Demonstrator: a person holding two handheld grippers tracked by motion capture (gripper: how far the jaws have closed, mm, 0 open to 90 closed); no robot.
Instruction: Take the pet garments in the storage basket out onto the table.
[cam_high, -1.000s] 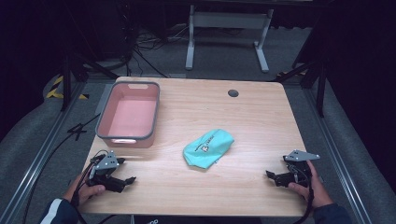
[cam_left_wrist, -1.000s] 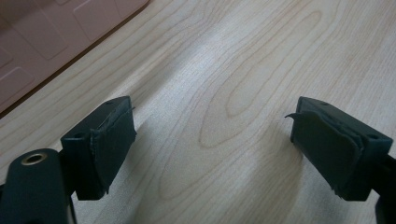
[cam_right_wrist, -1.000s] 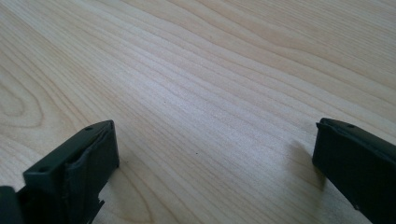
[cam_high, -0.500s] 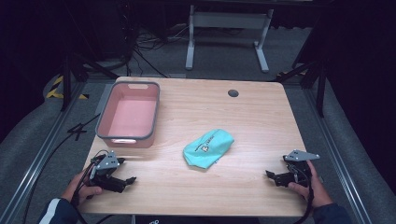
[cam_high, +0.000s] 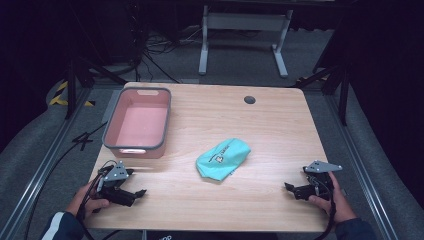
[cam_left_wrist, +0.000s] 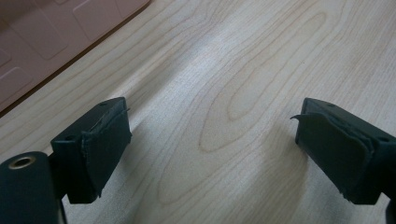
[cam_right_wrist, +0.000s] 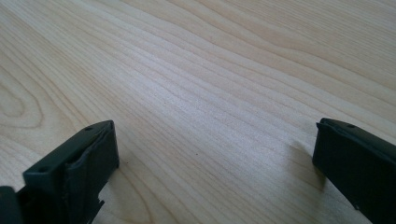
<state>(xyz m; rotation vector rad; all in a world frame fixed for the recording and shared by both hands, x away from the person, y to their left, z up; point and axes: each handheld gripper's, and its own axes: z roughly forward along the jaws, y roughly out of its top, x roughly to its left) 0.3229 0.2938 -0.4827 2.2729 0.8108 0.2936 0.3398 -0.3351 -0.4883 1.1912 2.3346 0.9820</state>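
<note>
A crumpled teal cloth pouch (cam_high: 222, 158) with a white logo lies near the middle of the wooden table (cam_high: 260, 125). A pink bin (cam_high: 138, 122) with a grey rim stands at the left, and I see nothing inside it. My left gripper (cam_high: 139, 193) rests at the front left corner, held by a hand, its jaws wide apart over bare wood (cam_left_wrist: 210, 126). My right gripper (cam_high: 289, 188) rests at the front right, also held by a hand. Its jaws stand open over bare wood (cam_right_wrist: 215, 135). Both grippers are well clear of the pouch.
A dark round grommet hole (cam_high: 249, 100) sits near the table's far edge. The pink bin's wall (cam_left_wrist: 42, 42) shows at the top left of the left gripper view. Beyond the table are a metal stand (cam_high: 240, 35), cables and dark floor.
</note>
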